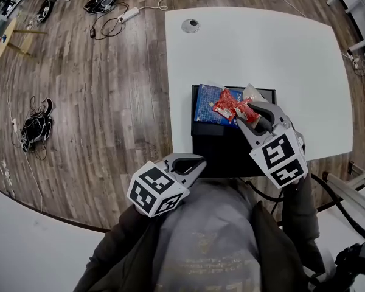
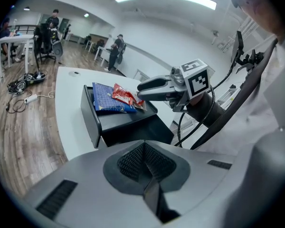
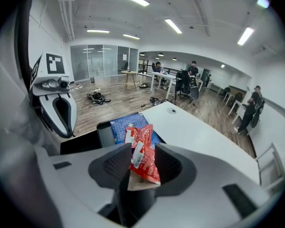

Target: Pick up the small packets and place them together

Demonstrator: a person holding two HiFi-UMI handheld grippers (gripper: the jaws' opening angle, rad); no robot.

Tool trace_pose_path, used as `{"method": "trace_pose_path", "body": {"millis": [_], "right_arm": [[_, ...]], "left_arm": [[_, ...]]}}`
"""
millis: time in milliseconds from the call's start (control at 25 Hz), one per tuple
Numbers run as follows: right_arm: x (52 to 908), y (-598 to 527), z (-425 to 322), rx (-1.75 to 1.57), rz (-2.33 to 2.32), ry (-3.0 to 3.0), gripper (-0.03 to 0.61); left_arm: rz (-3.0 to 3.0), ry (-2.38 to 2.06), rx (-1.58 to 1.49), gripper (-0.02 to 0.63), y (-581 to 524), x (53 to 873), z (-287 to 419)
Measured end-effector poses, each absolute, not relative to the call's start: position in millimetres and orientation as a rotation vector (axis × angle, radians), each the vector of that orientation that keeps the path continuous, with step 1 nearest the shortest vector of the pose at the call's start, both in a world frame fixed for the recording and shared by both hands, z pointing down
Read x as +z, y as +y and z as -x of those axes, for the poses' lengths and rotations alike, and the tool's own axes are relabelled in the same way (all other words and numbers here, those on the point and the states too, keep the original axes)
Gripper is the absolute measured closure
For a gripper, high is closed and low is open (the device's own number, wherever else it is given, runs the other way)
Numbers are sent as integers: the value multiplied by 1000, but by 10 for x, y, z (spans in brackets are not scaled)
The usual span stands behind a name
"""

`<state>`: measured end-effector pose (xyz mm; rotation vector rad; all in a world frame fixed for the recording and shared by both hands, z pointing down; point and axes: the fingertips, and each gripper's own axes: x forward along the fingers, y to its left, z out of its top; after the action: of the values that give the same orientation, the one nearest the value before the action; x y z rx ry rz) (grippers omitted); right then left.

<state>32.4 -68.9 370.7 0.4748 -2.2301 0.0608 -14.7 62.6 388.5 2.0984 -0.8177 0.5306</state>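
Observation:
A black box (image 1: 225, 148) stands on the white table (image 1: 261, 47). On its far end lies a blue patterned packet (image 1: 205, 102) with red packets (image 1: 230, 105) piled over it and a pale packet (image 1: 250, 92) beside them. My right gripper (image 1: 249, 115) sits at that pile, its jaws parted. In the right gripper view a red packet (image 3: 143, 156) stands loose between the pads, a tan one under it. My left gripper (image 1: 191, 163) hangs near my body, off the table's near edge, its jaws together and empty.
A round cable grommet (image 1: 190, 24) is set in the table's far side. Cables and a power strip (image 1: 125, 14) lie on the wooden floor to the left, with another cable bundle (image 1: 35, 126) nearer. People and desks are far off.

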Motion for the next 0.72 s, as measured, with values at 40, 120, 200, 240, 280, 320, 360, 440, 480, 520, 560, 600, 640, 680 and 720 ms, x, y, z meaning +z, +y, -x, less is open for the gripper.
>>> {"method": "trace_pose_path", "body": {"millis": [40, 120, 200, 240, 280, 320, 360, 440, 480, 520, 560, 600, 640, 680, 720], "right_arm": [[3654, -683, -321, 70, -481, -2250, 433], [3570, -657, -300, 104, -484, -2291, 433], [3553, -615, -276, 146, -471, -2318, 433], [3582, -601, -272, 162, -464, -2320, 433], [3634, -596, -275, 173, -459, -2313, 433], [3701, -596, -281, 185, -454, -2304, 433], [3768, -598, -290, 199, -450, -2294, 433], [3861, -598, -309, 219, -445, -2279, 433], [3885, -595, -315, 222, -444, -2274, 433], [3900, -589, -316, 224, -441, -2271, 433], [3908, -582, -315, 225, -437, -2269, 433], [3911, -576, -314, 225, -434, -2267, 433], [3911, -571, -315, 224, -432, -2265, 433], [3912, -570, -318, 223, -431, -2262, 433], [3915, -572, -322, 222, -432, -2260, 433]], "left_arm": [[-2096, -816, 531, 611, 632, 3888, 139], [-2094, -813, 534, 611, 642, 3892, 127], [-2092, -812, 535, 611, 646, 3896, 118], [-2091, -812, 534, 611, 645, 3901, 115], [-2089, -813, 533, 611, 643, 3907, 112], [-2086, -814, 532, 611, 643, 3913, 110], [-2084, -815, 532, 611, 644, 3917, 106], [-2080, -817, 531, 611, 648, 3921, 97], [-2079, -818, 531, 611, 650, 3922, 95], [-2076, -820, 532, 611, 654, 3924, 97], [-2074, -821, 532, 611, 659, 3925, 100], [-2072, -822, 533, 611, 664, 3924, 102], [-2071, -822, 534, 611, 667, 3921, 102], [-2070, -822, 534, 611, 668, 3918, 100], [-2069, -822, 534, 611, 667, 3918, 98]]}}
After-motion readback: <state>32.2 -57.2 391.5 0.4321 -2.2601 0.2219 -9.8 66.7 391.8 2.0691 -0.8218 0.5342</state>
